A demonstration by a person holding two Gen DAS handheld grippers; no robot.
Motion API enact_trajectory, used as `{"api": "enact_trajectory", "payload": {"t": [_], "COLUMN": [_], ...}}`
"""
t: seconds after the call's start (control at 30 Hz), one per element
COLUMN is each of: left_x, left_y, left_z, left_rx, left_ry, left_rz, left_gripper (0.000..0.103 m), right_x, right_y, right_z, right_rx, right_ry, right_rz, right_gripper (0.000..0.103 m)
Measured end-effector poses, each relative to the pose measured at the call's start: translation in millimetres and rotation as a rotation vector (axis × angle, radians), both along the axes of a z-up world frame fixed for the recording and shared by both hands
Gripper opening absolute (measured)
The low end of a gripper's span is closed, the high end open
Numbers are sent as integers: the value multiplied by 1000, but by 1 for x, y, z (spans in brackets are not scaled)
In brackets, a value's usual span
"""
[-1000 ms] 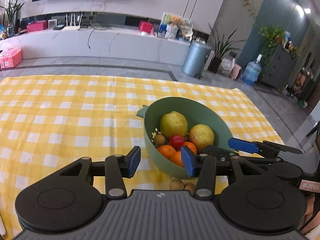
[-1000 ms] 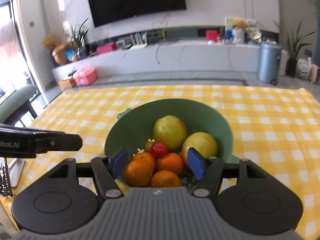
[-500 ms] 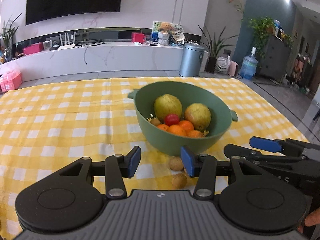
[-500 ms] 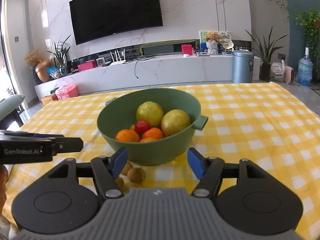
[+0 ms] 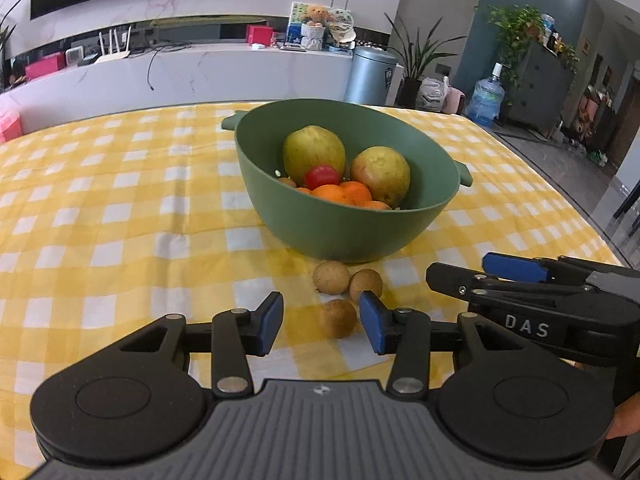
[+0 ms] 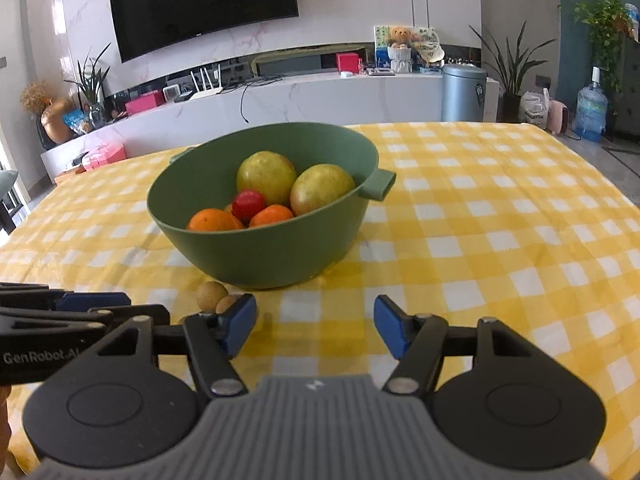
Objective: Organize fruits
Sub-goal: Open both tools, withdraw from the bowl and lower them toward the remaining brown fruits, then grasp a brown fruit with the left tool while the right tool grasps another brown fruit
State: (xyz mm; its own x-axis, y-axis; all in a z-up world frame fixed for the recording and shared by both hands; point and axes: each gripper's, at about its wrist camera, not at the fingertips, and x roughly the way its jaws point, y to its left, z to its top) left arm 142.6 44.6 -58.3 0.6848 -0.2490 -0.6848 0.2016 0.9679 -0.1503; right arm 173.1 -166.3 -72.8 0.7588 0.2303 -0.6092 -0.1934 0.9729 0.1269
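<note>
A green bowl (image 5: 348, 236) (image 6: 260, 258) on the yellow checked cloth holds two yellow-green fruits (image 5: 314, 150), a red tomato (image 5: 322, 176) and oranges (image 5: 340, 194). Three small brown longans (image 5: 331, 277) lie on the cloth in front of it. My left gripper (image 5: 320, 322) hangs low over them, its jaws closing, with the nearest longan (image 5: 339, 318) between the pads, untouched by the left pad. My right gripper (image 6: 315, 322) is just right of the longans (image 6: 212, 295), jaws closing on nothing. Its left finger hides part of them.
The checked tablecloth (image 6: 500, 216) stretches wide to the right and left of the bowl. The right gripper's body (image 5: 540, 312) sits close beside my left one, and the left gripper's arm (image 6: 60, 320) shows beside my right one. Beyond the table stand a white counter and a bin (image 6: 464, 92).
Both grippers came down and back from above the bowl to its near side. The three longans on the cloth came into view. Both pairs of jaws narrowed slightly.
</note>
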Motion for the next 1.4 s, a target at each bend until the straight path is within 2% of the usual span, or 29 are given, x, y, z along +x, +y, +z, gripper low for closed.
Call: {"api": "enact_trajectory", "payload": {"t": [0.23, 0.37, 0.53, 0.8, 1.0, 1.07, 1.23, 1.4], "left_x": [4, 8, 13, 20, 18, 17, 13, 16], "left_y": [-4, -11, -17, -17, -19, -18, -9, 16], "left_z": [-5, -7, -16, -26, -26, -25, -15, -7], "left_rx": [23, 21, 42, 47, 57, 66, 88, 31], "left_ry": [-10, -15, 33, 65, 55, 51, 26, 27], "left_rz": [-19, -67, -99, -89, -101, -97, -50, 59], "left_gripper": [51, 51, 45, 37, 28, 28, 28, 28], "right_x": [2, 5, 8, 9, 10, 11, 14, 16], "right_y": [1, 1, 2, 10, 15, 17, 17, 26], "right_z": [-1, -2, -4, -6, -7, -7, -8, -11], "right_rx": [2, 19, 30, 30, 34, 38, 62, 35], "right_ry": [13, 25, 27, 17, 11, 8, 3, 13], "right_rz": [9, 19, 29, 87, 126, 141, 156, 197], "right_gripper": [42, 34, 34, 32, 28, 27, 27, 28]}}
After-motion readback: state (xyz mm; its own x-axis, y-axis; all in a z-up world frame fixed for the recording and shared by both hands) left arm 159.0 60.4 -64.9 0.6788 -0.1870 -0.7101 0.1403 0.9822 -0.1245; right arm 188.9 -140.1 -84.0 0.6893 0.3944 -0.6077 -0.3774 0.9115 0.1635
